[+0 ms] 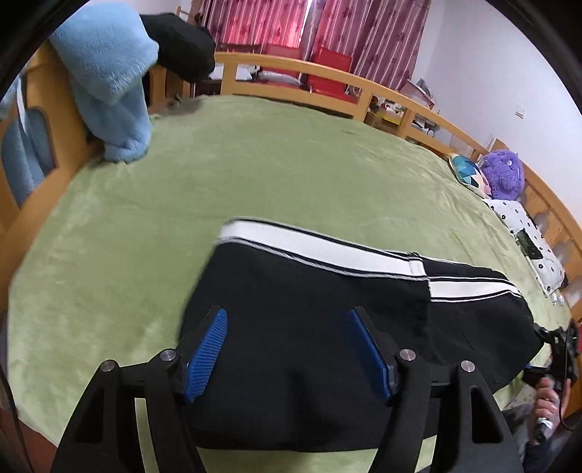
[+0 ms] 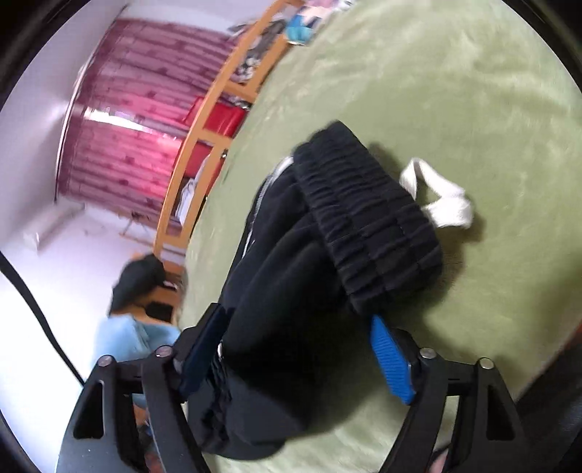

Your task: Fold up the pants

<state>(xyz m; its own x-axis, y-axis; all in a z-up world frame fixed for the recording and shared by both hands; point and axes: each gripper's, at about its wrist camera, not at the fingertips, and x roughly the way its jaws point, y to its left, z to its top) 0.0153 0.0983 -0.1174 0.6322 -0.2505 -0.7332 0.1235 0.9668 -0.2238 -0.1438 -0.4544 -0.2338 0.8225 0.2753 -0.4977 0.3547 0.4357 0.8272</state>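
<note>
Black pants (image 1: 309, 327) with white side stripes (image 1: 320, 251) lie folded lengthwise on the green bedspread (image 1: 236, 163). My left gripper (image 1: 289, 345) is open, its blue pads (image 1: 207, 349) spread wide over the black cloth near the front edge. In the right wrist view the pants' ribbed waistband (image 2: 367, 225) is bunched and lifted. My right gripper (image 2: 298, 356) is open with black cloth lying between the jaws; its blue pad (image 2: 391, 360) shows on the right. The white drawstring (image 2: 440, 200) lies on the bedspread (image 2: 454, 91) beside the waistband. The right gripper also shows at the left wrist view's right edge (image 1: 556, 349).
A light blue fleece (image 1: 109, 80) and a black garment (image 1: 182, 43) hang on the wooden bed frame (image 1: 327, 80) at the far left. A purple plush toy (image 1: 503, 174), a patterned cushion (image 1: 467, 173) and a dotted pillow (image 1: 527, 233) lie at the right edge. Red curtains (image 1: 283, 22) hang behind.
</note>
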